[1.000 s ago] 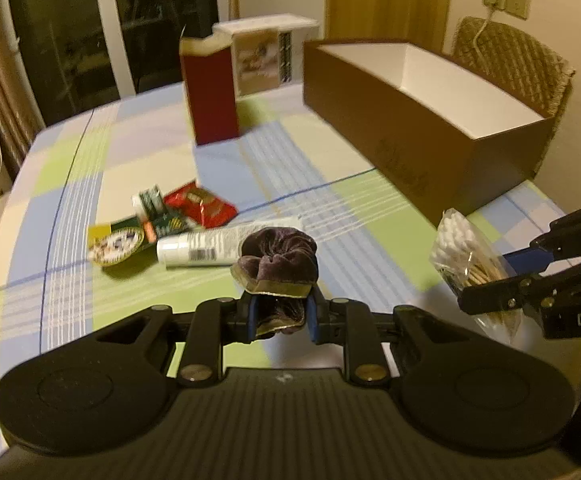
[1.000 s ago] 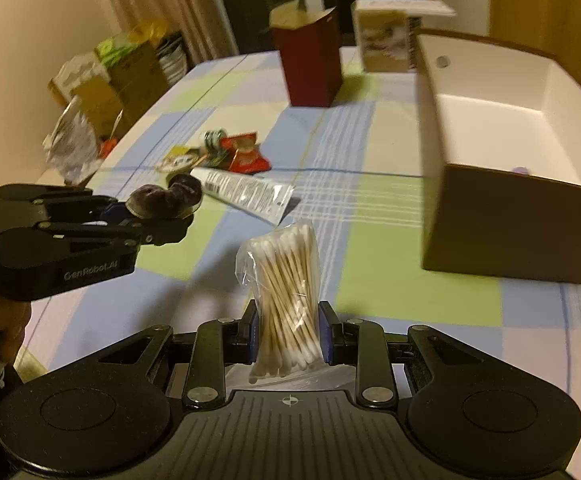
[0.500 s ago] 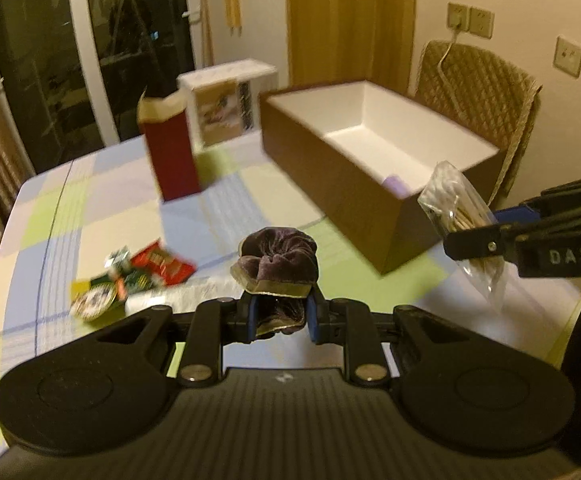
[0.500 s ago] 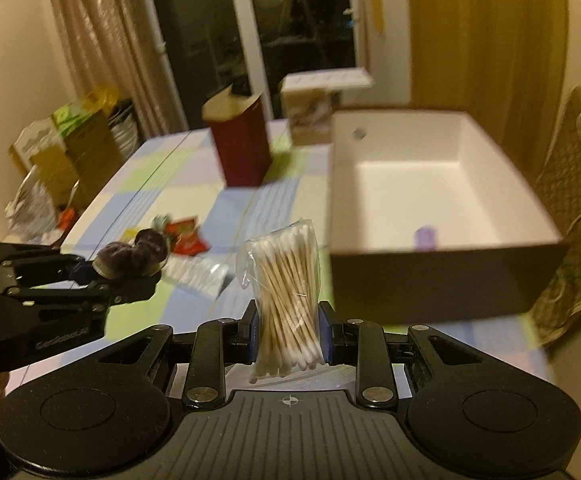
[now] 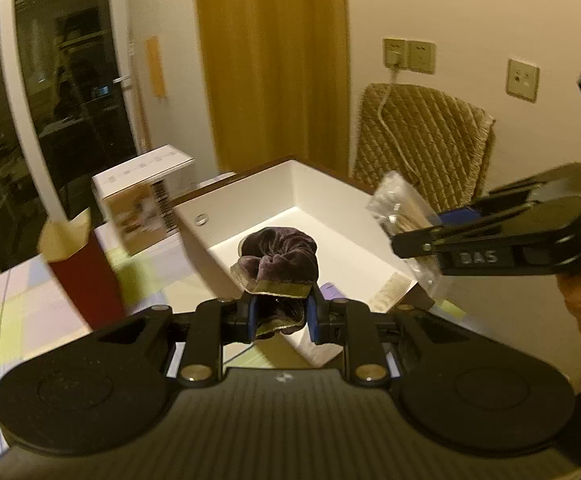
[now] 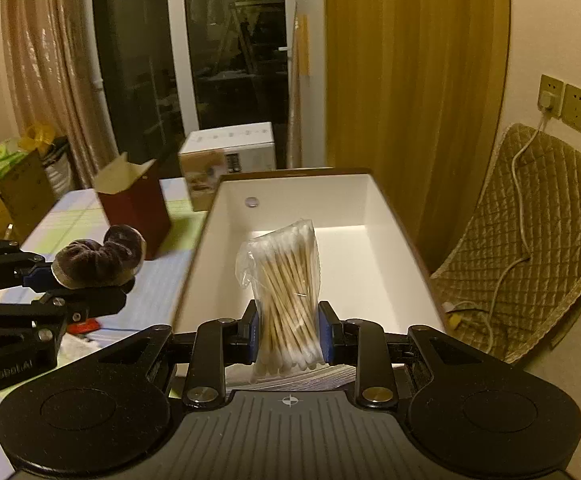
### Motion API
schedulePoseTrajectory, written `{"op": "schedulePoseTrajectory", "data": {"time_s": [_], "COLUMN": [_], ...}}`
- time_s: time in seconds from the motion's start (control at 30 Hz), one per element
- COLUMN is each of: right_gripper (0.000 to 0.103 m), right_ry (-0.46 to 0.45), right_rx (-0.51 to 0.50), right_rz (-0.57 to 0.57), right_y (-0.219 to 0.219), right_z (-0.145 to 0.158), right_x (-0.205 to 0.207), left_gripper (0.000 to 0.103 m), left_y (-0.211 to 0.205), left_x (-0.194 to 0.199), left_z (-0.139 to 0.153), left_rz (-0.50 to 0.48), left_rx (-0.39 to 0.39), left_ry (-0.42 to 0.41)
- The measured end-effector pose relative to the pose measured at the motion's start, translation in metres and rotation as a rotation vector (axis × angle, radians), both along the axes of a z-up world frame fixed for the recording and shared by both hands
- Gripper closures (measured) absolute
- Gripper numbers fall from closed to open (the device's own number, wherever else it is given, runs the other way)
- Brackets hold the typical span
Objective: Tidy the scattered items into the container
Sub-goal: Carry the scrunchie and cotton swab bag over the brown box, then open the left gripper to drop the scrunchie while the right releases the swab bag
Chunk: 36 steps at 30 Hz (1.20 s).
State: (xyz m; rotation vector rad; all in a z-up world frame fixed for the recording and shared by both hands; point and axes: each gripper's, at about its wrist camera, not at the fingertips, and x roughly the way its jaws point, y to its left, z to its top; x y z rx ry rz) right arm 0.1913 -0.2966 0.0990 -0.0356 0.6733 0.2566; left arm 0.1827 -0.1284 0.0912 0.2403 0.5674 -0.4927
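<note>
Carrying step: the left hand-held gripper (image 5: 280, 314) clamps a dark purple velvet scrunchie (image 5: 277, 255), the right hand-held gripper (image 6: 288, 330) a clear bag of cotton swabs (image 6: 282, 276), both above the white-lined brown box (image 6: 394, 216). Next, release both inside.

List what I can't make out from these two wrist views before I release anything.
- Near floor of the white-lined brown box: right wrist view, hidden behind the clear bag of cotton swabs.
- Small purple item in the box: left wrist view, half hidden by the gripper fingers.
- Scattered items left on the table: mostly hidden by the left gripper.
</note>
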Motion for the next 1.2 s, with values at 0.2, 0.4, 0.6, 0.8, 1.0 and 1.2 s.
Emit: {"op": "schedulePoseTrajectory", "data": {"time_s": [0.2, 0.4, 0.6, 0.8, 1.0, 1.2], "right_gripper": [0.072, 0.072, 0.072, 0.072, 0.072, 0.072], "right_ry": [0.017, 0.048, 0.071, 0.081, 0.082, 0.083], "right_rx": [0.001, 0.018, 0.028, 0.028, 0.023, 0.024], "right_rz": [-0.016, -0.035, -0.037, -0.039, -0.041, -0.040], "right_y": [-0.018, -0.031, -0.035, -0.037, -0.039, -0.039], "right_z": [-0.012, -0.026, -0.036, -0.042, -0.044, -0.044], "right_x": [0.024, 0.040, 0.050, 0.055, 0.057, 0.057], "left_gripper": [0.084, 0.084, 0.084, 0.083, 0.070, 0.070], "left_y": [-0.028, -0.040, -0.047, -0.051, -0.052, -0.049], "left_x": [0.021, 0.034, 0.041, 0.050, 0.051, 0.048], "left_z": [-0.017, -0.031, -0.040, -0.046, -0.049, -0.045], "left_rz": [-0.043, -0.053, -0.058, -0.058, -0.053, -0.049], "left_rx": [0.022, 0.036, 0.047, 0.050, 0.055, 0.056], "left_ry": [0.018, 0.039, 0.056, 0.069, 0.067, 0.051]}}
